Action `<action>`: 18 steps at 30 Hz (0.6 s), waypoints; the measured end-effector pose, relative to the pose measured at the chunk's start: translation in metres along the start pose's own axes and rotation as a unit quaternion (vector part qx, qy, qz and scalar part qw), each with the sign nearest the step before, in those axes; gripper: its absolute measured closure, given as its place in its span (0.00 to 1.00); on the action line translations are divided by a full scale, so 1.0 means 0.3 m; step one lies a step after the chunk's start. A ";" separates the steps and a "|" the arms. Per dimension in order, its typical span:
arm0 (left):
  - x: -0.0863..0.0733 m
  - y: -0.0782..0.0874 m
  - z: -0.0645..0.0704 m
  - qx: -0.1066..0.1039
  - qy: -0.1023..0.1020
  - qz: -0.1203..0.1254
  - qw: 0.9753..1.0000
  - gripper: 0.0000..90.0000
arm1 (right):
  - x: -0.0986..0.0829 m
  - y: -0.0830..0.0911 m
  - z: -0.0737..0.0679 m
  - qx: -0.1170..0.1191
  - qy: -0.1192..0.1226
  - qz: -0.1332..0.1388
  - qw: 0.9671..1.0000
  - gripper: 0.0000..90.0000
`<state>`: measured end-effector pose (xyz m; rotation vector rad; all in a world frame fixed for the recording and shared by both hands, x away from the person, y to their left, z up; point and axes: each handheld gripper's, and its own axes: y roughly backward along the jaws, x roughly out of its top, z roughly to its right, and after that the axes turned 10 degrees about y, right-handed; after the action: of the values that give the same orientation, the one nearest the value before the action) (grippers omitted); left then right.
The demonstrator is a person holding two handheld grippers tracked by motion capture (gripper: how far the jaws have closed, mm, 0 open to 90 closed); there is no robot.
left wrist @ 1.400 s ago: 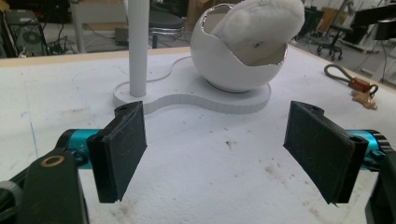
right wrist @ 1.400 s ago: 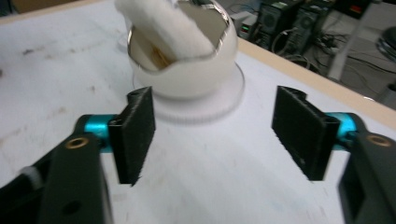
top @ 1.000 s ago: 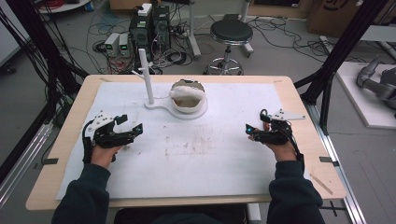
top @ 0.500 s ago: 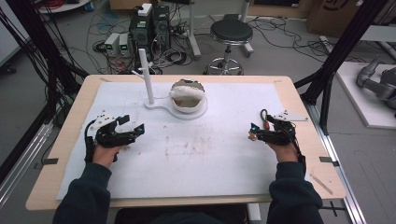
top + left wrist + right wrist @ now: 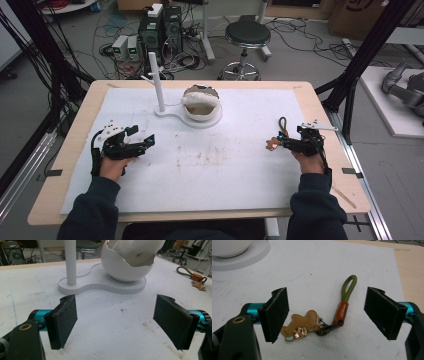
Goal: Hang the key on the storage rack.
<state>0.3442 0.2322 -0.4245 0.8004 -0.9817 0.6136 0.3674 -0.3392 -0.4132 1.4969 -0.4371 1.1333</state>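
A keychain [image 5: 340, 313] lies flat on the white mat: an olive cord loop, an orange leather band, a dark clasp and a tan bear-shaped charm [image 5: 299, 326]. My right gripper [image 5: 329, 312] stands open around it, with one jaw on each side and neither touching it. From above, the keychain [image 5: 280, 132] sits just left of the right gripper [image 5: 284, 142], at the mat's right side. My left gripper [image 5: 145, 142] is open over bare mat at the left, and nothing lies between the jaws of this left gripper [image 5: 117, 320].
A white stand [image 5: 172, 113] sits at the back centre, carrying an upright post [image 5: 156, 80] and a cracked egg-shaped bowl [image 5: 202, 106] stuffed with white fluff. In the left gripper view the bowl [image 5: 125, 267] rises straight ahead. Wooden table edges [image 5: 320, 107] border the mat.
The right gripper has drifted slightly right and toward the person, leaving the keychain lying in front of its jaws. The left gripper has shifted a little nearer the person.
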 end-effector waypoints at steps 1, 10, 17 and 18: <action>0.000 -0.001 -0.002 0.001 -0.001 -0.001 1.000 0.21 | -0.001 -0.005 0.003 -0.001 -0.002 -0.001 1.000 0.23; -0.004 -0.008 -0.003 0.002 -0.001 -0.007 1.000 0.21 | 0.008 -0.035 0.016 0.015 -0.032 -0.009 0.999 0.54; -0.009 -0.018 0.007 -0.001 -0.007 -0.016 1.000 0.21 | -0.007 -0.117 0.041 -0.029 -0.049 -0.075 0.996 0.50; -0.011 -0.020 0.008 0.000 -0.007 -0.018 1.000 0.21 | -0.008 -0.128 0.043 -0.033 -0.044 -0.085 0.995 0.49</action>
<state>0.3462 0.2266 -0.4284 0.8219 -0.9786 0.5764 0.4017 -0.3409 -0.4347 1.4998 -0.3961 0.9144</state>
